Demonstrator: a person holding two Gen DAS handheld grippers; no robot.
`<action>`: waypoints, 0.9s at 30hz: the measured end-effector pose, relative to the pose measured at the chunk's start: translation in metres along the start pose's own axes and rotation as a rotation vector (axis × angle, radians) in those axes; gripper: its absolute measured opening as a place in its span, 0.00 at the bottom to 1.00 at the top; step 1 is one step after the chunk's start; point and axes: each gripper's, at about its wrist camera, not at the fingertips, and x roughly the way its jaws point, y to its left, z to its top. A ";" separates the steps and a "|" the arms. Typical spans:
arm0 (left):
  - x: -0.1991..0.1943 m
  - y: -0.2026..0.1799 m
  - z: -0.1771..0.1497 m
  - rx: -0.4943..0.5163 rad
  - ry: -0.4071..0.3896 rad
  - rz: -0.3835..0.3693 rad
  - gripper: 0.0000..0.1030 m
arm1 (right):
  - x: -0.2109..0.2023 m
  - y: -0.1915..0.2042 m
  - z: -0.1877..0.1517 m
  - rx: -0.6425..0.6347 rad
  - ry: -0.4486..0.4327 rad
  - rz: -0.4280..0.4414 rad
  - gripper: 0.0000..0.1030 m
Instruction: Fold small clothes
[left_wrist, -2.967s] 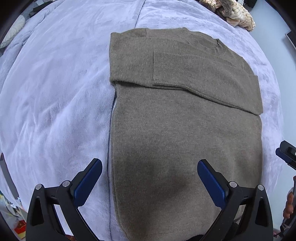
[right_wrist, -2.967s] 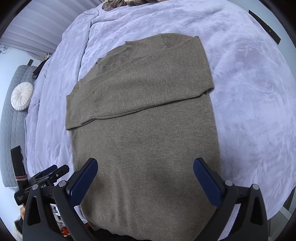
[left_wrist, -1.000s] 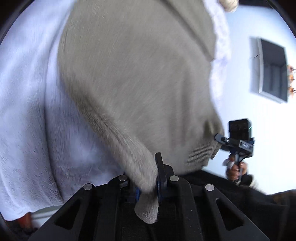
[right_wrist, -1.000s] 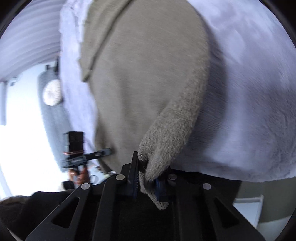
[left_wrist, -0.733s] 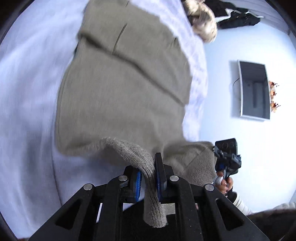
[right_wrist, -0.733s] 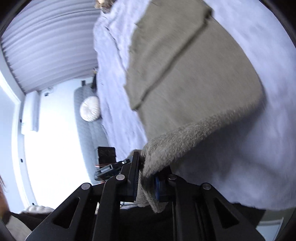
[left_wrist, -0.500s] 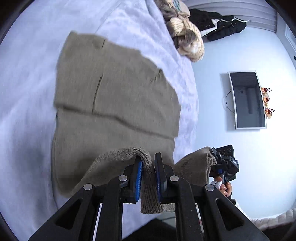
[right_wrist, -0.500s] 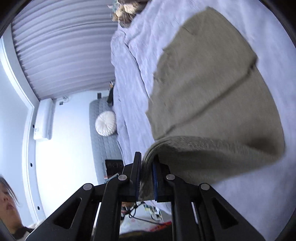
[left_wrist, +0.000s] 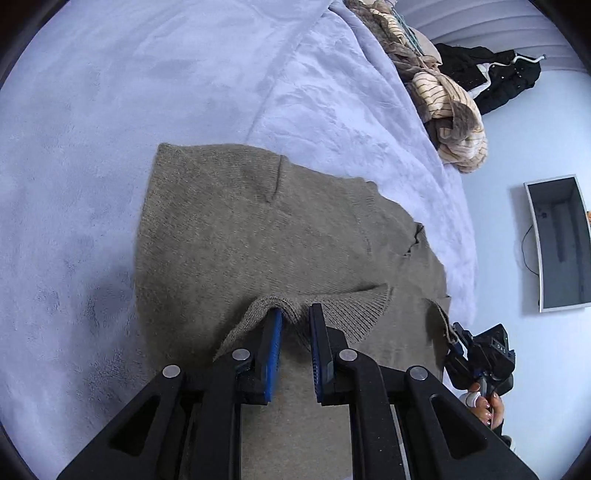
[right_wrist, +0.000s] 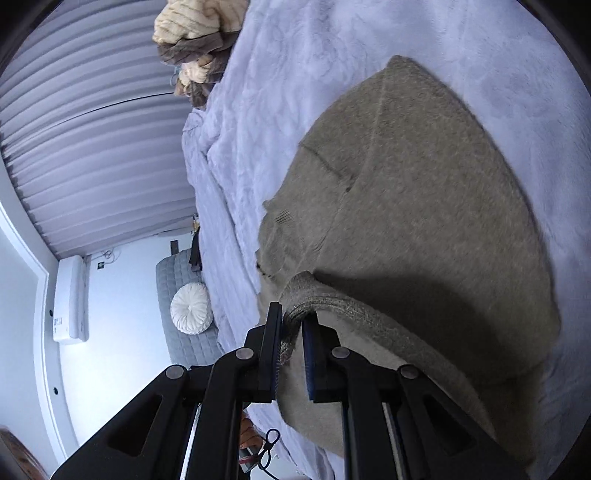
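We were in the middle of folding the sweater (left_wrist: 236, 236) in half. It lay on the soft purple blanket (left_wrist: 74, 147) of the bed, with its right side close to the bed's right edge. Its top part, with the sleeves tucked across, lay flat on the bed. Its bottom hem (left_wrist: 332, 302) was up in the air, over the body of the sweater.

Our left gripper (left_wrist: 295, 332) had its blue pads only a little way apart. The left end of the hem sat between them, so it looked like a loose pinch. We could not tell if both pads pressed on the wool.

Our right gripper (right_wrist: 291, 328) pinched the other end of the hem (right_wrist: 306, 295). The wool was bunched up tight between its two pads. In the left view we could see this gripper (left_wrist: 476, 358) far off by the bed's right edge, holding its corner up too.

A heap of other clothes (left_wrist: 443, 92) sat at the far end of the bed, well apart from the sweater.

We thought the next move was to carry both hem corners on toward the neck end. They should go down level with each other, so the hem lies straight by the shoulders. Only then should both tongs let go. If one side dropped first, the fold might turn out crooked.
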 end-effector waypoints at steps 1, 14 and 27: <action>0.001 0.001 0.000 0.004 -0.004 0.011 0.18 | -0.001 -0.004 0.005 0.004 -0.006 -0.024 0.16; -0.006 -0.054 -0.005 0.426 -0.109 0.292 0.85 | -0.006 0.068 -0.012 -0.649 -0.059 -0.672 0.63; 0.015 -0.058 -0.001 0.421 -0.074 0.269 0.08 | 0.016 0.075 -0.032 -0.819 -0.048 -0.829 0.08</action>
